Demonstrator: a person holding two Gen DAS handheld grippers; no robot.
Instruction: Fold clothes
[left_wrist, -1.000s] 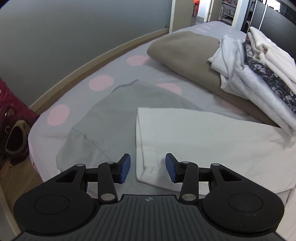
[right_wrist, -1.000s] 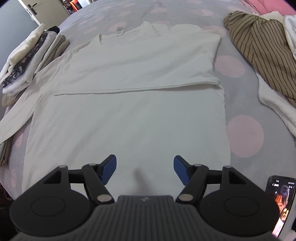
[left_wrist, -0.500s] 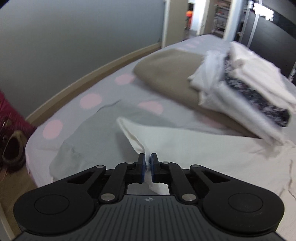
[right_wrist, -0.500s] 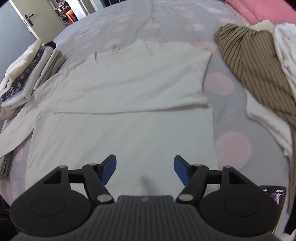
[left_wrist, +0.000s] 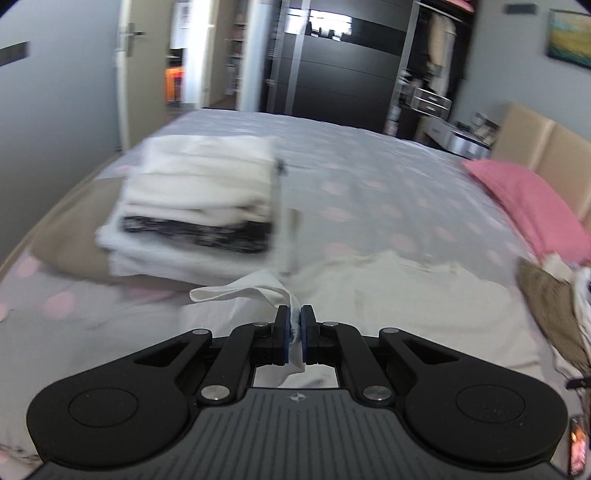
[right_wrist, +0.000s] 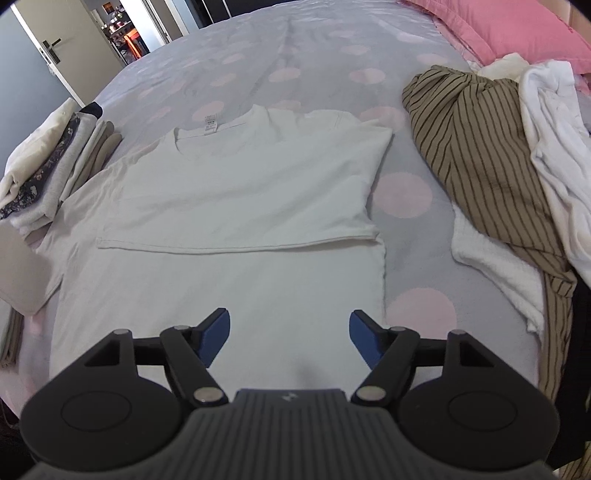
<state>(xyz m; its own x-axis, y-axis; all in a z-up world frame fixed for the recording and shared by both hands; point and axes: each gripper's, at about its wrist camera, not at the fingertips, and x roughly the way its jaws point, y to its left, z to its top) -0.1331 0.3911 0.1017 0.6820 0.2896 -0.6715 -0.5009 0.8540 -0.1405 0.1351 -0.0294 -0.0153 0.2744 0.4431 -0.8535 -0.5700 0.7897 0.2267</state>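
A white T-shirt (right_wrist: 251, 206) lies flat on the bed, collar away from me, its right side folded in across the chest. My left gripper (left_wrist: 294, 334) is shut on the shirt's white sleeve (left_wrist: 251, 291), lifted off the bed and bunched ahead of the pads; the view is blurred. Above the shirt's lower part, my right gripper (right_wrist: 290, 336) hangs open with nothing between its fingers. The left gripper does not show in the right wrist view.
A stack of folded clothes (left_wrist: 199, 206) (right_wrist: 48, 173) sits on a beige pillow at the shirt's left. A striped brown garment (right_wrist: 476, 155) and white laundry (right_wrist: 554, 147) lie heaped on the right. A pink pillow (left_wrist: 532, 206) rests by the headboard. A phone (left_wrist: 578, 452) lies near the bed's edge.
My left gripper closed on the sleeve's end, then lifted it and swung right across the bed, turning from the bed's edge toward the wardrobe. My right gripper rose a little.
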